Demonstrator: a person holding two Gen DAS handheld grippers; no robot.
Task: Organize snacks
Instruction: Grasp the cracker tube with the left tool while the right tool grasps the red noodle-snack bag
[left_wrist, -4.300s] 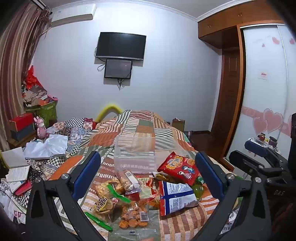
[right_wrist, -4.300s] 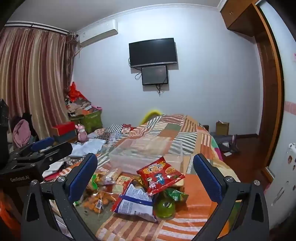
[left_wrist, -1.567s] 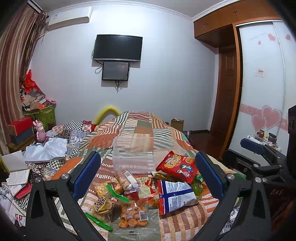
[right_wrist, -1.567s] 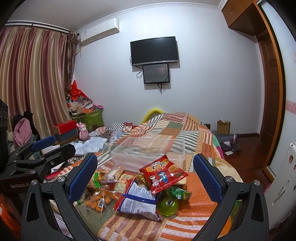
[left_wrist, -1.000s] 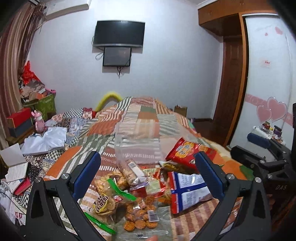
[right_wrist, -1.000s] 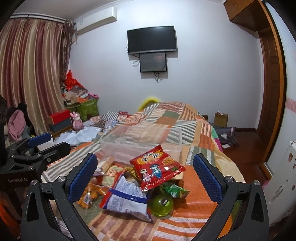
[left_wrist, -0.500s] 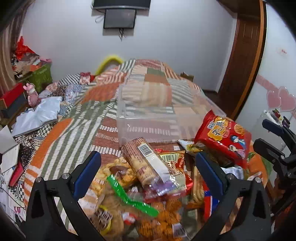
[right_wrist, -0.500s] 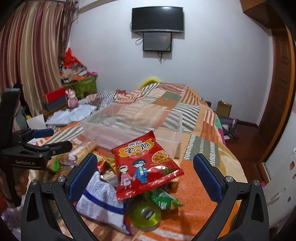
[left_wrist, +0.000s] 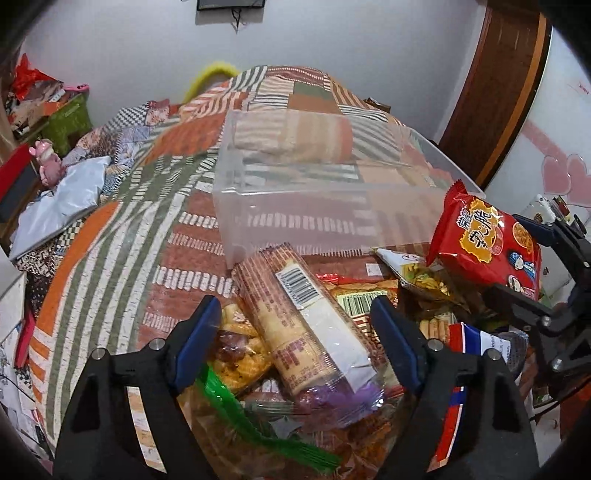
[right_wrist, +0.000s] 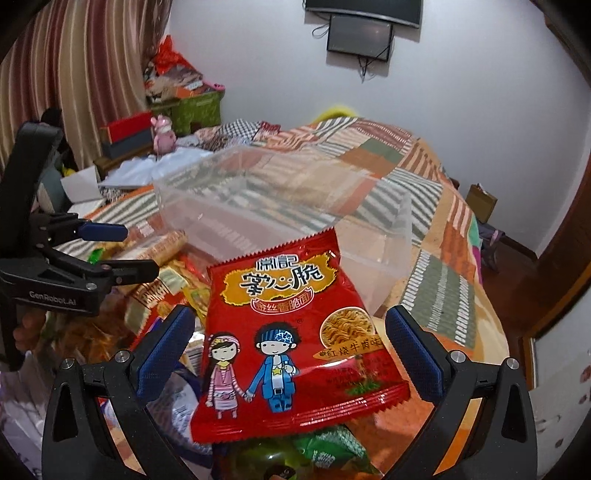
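Both grippers have dropped close over the snack pile on the bed, fingers spread and holding nothing. Left gripper (left_wrist: 295, 343) straddles the biscuit roll (left_wrist: 299, 325), its long axis running away toward the clear bin (left_wrist: 332, 206). Right gripper (right_wrist: 291, 350) brackets the red packet (right_wrist: 291, 343), bin just beyond.

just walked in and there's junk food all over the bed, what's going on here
A person is sorting a pile of snacks on the quilted bed with a handheld gripper in each hand. The left gripper is open, its fingers straddling a long biscuit pack. The right gripper is open around a red noodle snack bag lying on top of the pile. Neither is gripped yet. The clear plastic bin behind the pile holds no snacks.
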